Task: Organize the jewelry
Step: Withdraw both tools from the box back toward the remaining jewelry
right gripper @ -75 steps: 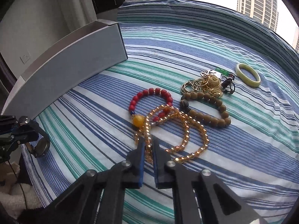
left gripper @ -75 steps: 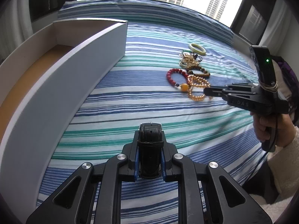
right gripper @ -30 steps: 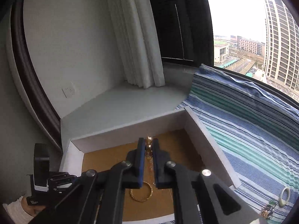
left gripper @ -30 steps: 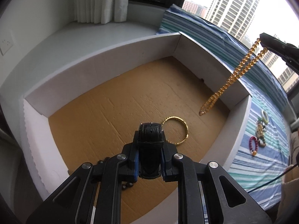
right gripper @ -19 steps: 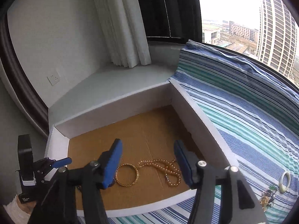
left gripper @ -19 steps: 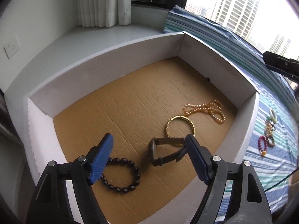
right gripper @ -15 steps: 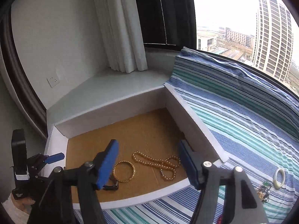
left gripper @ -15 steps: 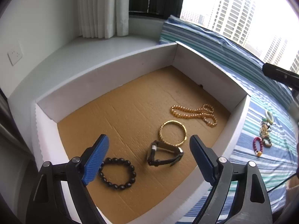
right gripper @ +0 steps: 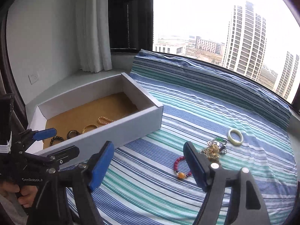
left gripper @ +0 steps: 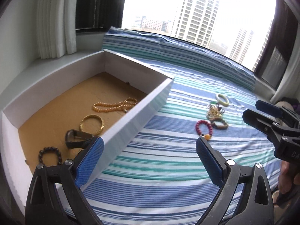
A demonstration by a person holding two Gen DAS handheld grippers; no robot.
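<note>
A white box (left gripper: 142, 110) with a brown floor holds an amber bead string (left gripper: 114, 106), a gold bangle (left gripper: 91, 124), a black watch (left gripper: 75, 138) and a dark bead bracelet (left gripper: 49, 154). On the striped cloth lie a red bead bracelet (left gripper: 204, 128), a gold jewelry tangle (left gripper: 214, 112) and a pale green bangle (left gripper: 222, 99). My left gripper (left gripper: 149, 163) is open and empty above the cloth by the box's near wall. My right gripper (right gripper: 148, 166) is open and empty, left of the red bracelet (right gripper: 181, 166). The box also shows in the right wrist view (right gripper: 112, 131).
The striped cloth (right gripper: 196, 116) covers a window seat with a raised bolster along the window. A white ledge (left gripper: 43, 65), curtain and wall outlet (right gripper: 33, 78) stand behind the box. The right gripper shows at the right edge of the left wrist view (left gripper: 275, 125).
Both grippers opened over the box, leaving the watch and the amber bead string inside. Both have since pulled back from the box toward the striped cloth.
</note>
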